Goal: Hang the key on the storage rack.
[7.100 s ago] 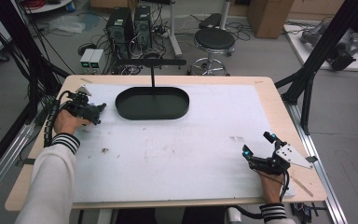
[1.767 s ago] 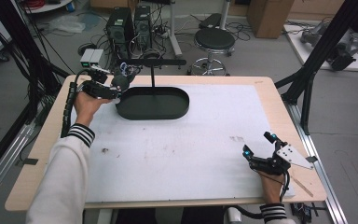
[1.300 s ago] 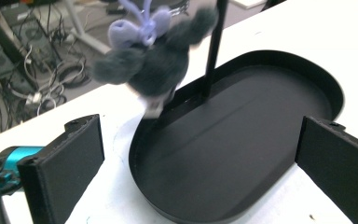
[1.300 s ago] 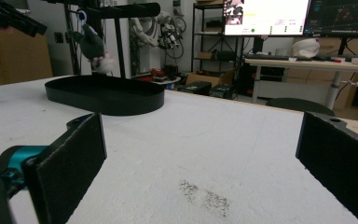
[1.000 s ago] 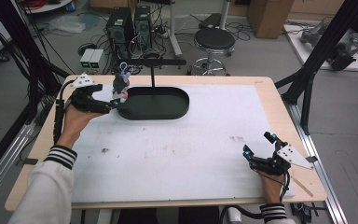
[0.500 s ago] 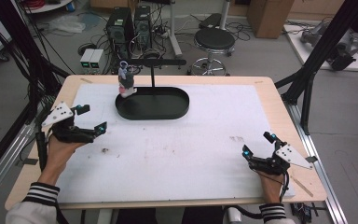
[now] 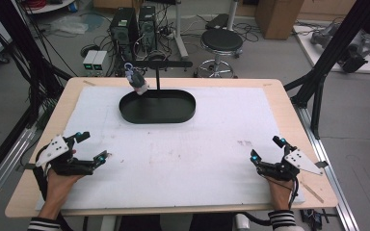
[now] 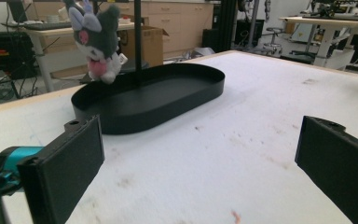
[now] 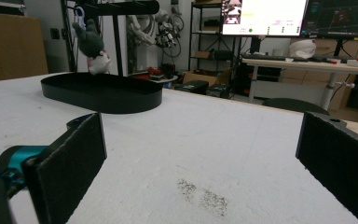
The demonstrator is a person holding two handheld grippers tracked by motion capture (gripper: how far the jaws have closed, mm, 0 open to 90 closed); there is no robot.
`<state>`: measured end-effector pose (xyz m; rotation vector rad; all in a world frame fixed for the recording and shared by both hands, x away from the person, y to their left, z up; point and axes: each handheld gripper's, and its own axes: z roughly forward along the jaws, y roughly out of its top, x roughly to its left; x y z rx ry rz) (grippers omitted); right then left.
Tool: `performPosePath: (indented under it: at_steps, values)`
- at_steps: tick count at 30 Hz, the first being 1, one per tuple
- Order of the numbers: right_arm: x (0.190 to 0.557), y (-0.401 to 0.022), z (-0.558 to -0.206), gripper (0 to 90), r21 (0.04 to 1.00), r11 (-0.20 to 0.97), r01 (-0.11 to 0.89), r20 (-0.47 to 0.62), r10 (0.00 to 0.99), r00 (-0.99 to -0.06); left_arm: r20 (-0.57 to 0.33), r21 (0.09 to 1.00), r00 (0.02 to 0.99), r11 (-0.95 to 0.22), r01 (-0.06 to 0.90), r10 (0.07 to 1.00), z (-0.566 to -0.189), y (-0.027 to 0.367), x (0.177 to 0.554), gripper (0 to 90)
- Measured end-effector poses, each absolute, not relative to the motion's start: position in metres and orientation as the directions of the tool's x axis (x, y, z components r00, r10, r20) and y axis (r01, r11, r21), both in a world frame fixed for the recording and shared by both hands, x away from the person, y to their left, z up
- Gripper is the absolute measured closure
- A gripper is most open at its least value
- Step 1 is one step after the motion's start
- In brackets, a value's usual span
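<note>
Evidently soft, light plush toy [image 7: 136, 81] hangs by its loop; grip the body. Both grippers' jaws released, empty.

Grey concrete floor [image 7: 24, 96] w/ tangled black cables, two black PC towers [image 7: 135, 24], round black stool [image 7: 224, 41], cardboard box [image 7: 274, 17]. Wall-mounted bright monitors [image 9: 265, 16] above white desks [image 9: 303, 65].

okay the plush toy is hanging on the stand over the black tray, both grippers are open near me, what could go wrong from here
The plush toy hangs by a small loop near the end of the stand's bar, so a knock might slip it off. It looks tilted and could be swinging. The left gripper faces the black tray; a careless push forward could hit it.
</note>
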<state>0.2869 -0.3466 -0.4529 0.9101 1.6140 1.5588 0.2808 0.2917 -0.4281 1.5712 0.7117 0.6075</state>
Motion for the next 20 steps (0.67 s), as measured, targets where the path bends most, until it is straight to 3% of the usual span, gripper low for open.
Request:
performPosePath:
  at_steps: [8, 12, 20]
  values:
    - [0.286, -0.346, -0.453, 0.6, 0.999, 0.030, 0.020, -0.016, 0.865, -0.501, -0.009, 0.997, 0.653, -0.040, 0.061, 0.757, -0.451, 0.295, 0.265, 1.7]
    - [0.287, -0.346, -0.453, 0.7, 0.999, 0.030, 0.019, -0.016, 0.865, -0.501, 0.021, 1.000, 0.627, -0.021, -0.007, 0.779, -0.453, 0.295, 0.258, 1.7]
    - [0.287, -0.347, -0.453, 0.6, 0.999, 0.032, 0.017, -0.019, 0.867, -0.497, 0.005, 1.000, 0.618, -0.003, -0.005, 0.786, -0.453, 0.297, 0.258, 1.7]
